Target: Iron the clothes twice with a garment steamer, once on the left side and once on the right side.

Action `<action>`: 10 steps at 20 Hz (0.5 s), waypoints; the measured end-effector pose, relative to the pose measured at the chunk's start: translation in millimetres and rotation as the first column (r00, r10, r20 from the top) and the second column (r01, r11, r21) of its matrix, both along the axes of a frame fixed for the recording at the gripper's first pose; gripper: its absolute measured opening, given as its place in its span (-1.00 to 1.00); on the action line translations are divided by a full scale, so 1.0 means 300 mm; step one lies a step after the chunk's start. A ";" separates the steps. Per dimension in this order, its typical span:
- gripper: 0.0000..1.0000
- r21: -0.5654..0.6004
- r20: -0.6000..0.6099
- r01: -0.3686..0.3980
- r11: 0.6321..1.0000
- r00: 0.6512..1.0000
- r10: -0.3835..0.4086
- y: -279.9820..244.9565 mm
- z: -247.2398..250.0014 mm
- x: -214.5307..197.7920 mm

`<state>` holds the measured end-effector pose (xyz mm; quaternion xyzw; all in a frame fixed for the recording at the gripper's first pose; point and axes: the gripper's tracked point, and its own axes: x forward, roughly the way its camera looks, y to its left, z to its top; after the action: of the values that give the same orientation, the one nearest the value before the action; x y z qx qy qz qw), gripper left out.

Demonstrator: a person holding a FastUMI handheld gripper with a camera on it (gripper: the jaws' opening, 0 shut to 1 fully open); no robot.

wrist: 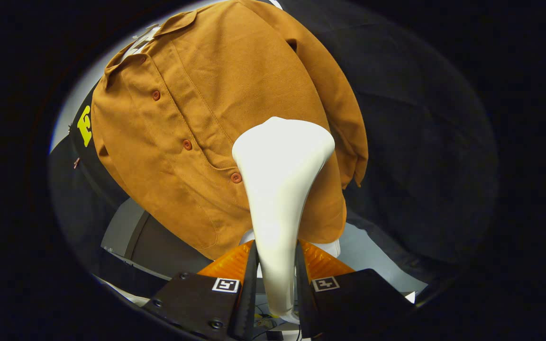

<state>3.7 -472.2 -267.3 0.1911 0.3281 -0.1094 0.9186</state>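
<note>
The tongs (277, 270) are clamped on the steamer (280, 189), its head low against the shirt (197, 118) right of the buttons, so passes seem unfinished

I note a black cloth wall (420, 142) behind and to my right, hanging in soft folds and creases, dull and unlit. To my left a pale, brightly lit wall surface (71, 102) shows past the edge of the cloth. Lower left stands a grey box-like unit (126, 227) with a darker side face. Lower right lies a pale grey surface (368, 251), evenly lit; I cannot tell whether floor or tabletop.
</note>
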 end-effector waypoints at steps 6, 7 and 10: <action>-0.18 -0.124 0.115 0.045 0.991 0.993 -0.030 0.123 0.242 -0.079; -0.18 -0.145 0.137 0.049 0.988 0.990 -0.029 0.159 0.289 -0.090; -0.18 -0.242 0.227 0.078 0.967 0.974 -0.022 0.280 0.464 -0.086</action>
<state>-22.0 -388.2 -128.0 0.0933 0.2020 -0.1512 0.9631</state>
